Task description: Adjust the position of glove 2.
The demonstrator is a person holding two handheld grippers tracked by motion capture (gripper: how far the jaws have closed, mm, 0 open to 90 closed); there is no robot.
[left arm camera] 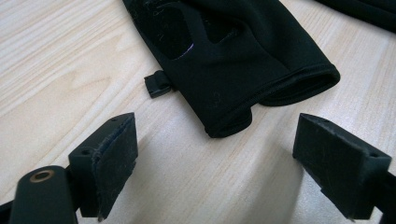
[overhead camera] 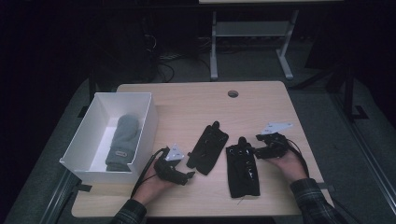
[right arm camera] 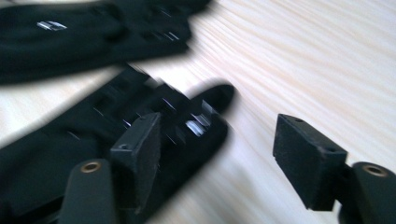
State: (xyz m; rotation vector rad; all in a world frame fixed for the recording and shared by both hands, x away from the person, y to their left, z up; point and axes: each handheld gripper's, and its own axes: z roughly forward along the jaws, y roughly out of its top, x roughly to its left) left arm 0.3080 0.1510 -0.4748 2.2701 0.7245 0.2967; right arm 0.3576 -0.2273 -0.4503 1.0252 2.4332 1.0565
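On the wooden table [overhead camera: 196, 105] two black gloves are lying flat near the middle. The left black glove [overhead camera: 208, 148] is sitting at about two o'clock from the left gripper [overhead camera: 189, 175], its cuff end nearest that gripper. In the left gripper view the cuff [left arm camera: 261, 93] is lying just beyond the two black jaws, which are standing wide apart with bare wood between them and nothing pressed on either pad.

The right black glove [overhead camera: 243, 170] is lying just beside its twin, at about eight o'clock from the right gripper [overhead camera: 258, 151], which is hovering by the glove's fingertip end. In the right gripper view its jaws are standing apart; the picture is blurred, so the glove's fingertip [right arm camera: 205, 112] seems to be lying beside the left-hand jaw rather than being clamped.

At nine o'clock on the table a white box [overhead camera: 144, 128] is holding a grey mitten [overhead camera: 122, 142], well apart from both gloves.
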